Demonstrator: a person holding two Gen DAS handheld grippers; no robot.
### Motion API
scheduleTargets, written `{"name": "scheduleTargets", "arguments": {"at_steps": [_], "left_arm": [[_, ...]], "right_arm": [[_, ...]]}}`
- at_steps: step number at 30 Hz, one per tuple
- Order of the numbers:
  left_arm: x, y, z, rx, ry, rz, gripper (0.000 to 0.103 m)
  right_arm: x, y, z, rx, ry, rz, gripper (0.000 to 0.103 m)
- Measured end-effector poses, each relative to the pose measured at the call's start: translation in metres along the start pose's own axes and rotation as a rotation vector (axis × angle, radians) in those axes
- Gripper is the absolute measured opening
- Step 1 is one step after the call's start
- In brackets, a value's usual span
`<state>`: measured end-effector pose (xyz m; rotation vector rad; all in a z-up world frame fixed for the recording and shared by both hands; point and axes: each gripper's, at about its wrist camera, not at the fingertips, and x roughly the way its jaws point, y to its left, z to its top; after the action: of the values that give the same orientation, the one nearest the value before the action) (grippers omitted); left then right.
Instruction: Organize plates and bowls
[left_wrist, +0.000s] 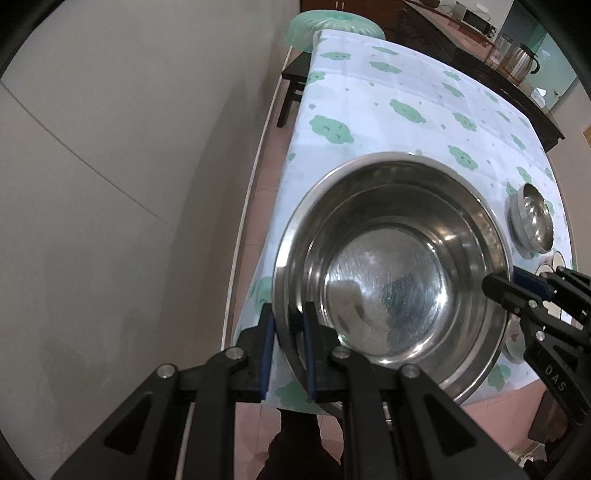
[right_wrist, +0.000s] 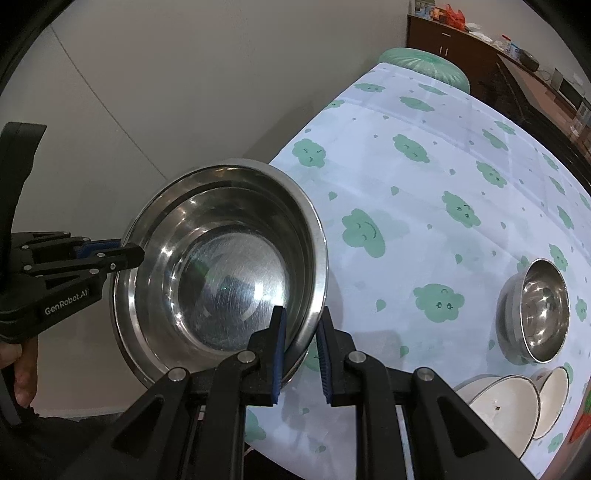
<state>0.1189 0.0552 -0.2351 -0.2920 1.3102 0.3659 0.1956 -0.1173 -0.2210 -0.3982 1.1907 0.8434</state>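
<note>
1. Left gripper (left_wrist: 287, 349): black linkage arms with blue pads, one finger outside and one inside the rim of the large steel bowl (left_wrist: 395, 273); the rim passes through the gap between the fingers. Whether the pads press the metal cannot be told from the left wrist view. In the right wrist view this gripper (right_wrist: 138, 254) reaches the bowl's far rim from the left, its tips set at the rim; contact is not clear there either.
2. Right gripper (right_wrist: 301, 352): same build, straddling the near-right rim of the large steel bowl (right_wrist: 221, 269). The inner pad lies against the inside wall; a gap shows at the outer pad, so a firm clamp cannot be confirmed.
3. Large steel bowl: round, polished stainless, stepped inner wall, scuffed flat base with reflections; held between both grippers at the table's near left corner, tilted. Its underside is hidden.
4. Tablecloth (right_wrist: 424, 184): pale blue, printed with green smiling clouds, creased in fold lines.
5. Small steel bowl (right_wrist: 539, 310): shiny, on the cloth well apart to the right, appearing tilted.
6. White bowls (right_wrist: 502, 410): metal-edged, overlapping near the lower right; cut off by the frame.
7. Green ribbed dome (right_wrist: 424, 64): beyond the table's far end, partly hidden.
</note>
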Motion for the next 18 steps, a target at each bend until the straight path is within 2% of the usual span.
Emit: {"name": "scheduleTargets", "arguments": {"at_steps": [18], "left_arm": [[0.016, 0.004, -0.009, -0.012, 0.03, 0.009, 0.012]], "right_arm": [[0.014, 0.009, -0.008, -0.012, 0.039, 0.015, 0.018]]}}
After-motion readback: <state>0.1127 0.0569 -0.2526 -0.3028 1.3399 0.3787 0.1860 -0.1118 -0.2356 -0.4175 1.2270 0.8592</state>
